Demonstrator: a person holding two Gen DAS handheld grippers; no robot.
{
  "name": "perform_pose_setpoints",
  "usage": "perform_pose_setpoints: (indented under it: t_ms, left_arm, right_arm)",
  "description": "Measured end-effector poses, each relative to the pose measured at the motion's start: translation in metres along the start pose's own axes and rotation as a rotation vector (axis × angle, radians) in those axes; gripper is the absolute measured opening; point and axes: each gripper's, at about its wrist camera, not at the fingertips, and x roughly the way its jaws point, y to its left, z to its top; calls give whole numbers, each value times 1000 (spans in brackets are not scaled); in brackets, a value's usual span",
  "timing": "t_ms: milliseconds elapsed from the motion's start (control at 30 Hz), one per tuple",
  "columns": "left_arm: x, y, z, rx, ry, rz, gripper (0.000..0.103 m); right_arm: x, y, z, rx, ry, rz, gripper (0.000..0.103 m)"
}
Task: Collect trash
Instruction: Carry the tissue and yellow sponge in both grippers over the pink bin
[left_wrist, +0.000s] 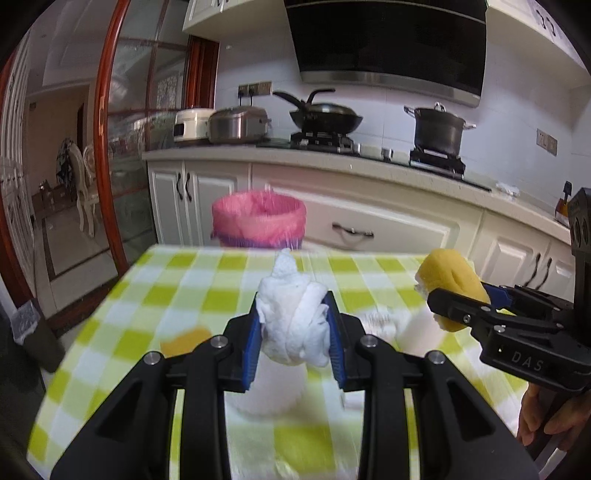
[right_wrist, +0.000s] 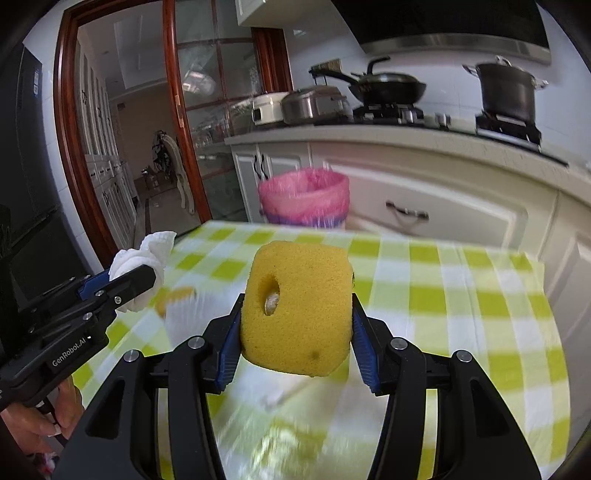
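While both sets of jaws are clamped on trash, details blur fast. Left gripper (left_wrist: 293, 325) pinches a crumpled white paper towel wad (left_wrist: 295, 325) between blue pads; the wad's underside is hidden by the fingers. Right gripper (right_wrist: 295, 336) squeezes a yellow foam sponge with a round hole (right_wrist: 295, 306); something pale sits in the hole, unclear what. Both are held above the green-and-white checked tablecloth (left_wrist: 184, 295). Smeared white items and an orange-yellow blob (left_wrist: 184, 341) lie on the cloth, unidentifiable. Beyond the table's far edge is a purple bin with pink bag liner (left_wrist: 258, 219), its base cut off. Legible text: "DAS" on the right gripper's body, "GenRobot.AI" on the left's. A person's hand (right_wrist: 40, 424) is partly cropped.
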Motion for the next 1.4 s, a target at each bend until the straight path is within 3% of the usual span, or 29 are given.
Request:
perform_pose_setpoints:
  t_ms: [267, 533, 967, 1167, 1400]
  left_arm:
    - [53, 19, 70, 20, -65, 2, 30]
    - [118, 36, 112, 55, -86, 27, 31]
    - [209, 58, 154, 88, -79, 34, 31]
    - [261, 86, 176, 35, -63, 6, 31]
    - [341, 125, 190, -24, -11, 28, 31]
  right_arm:
    - [51, -5, 75, -64, -58, 11, 51]
    - [119, -19, 134, -74, -71, 15, 51]
    - [217, -31, 188, -90, -29, 39, 51]
    - [270, -43, 211, -104, 15, 80, 51]
    - [350, -71, 235, -26, 69, 119, 51]
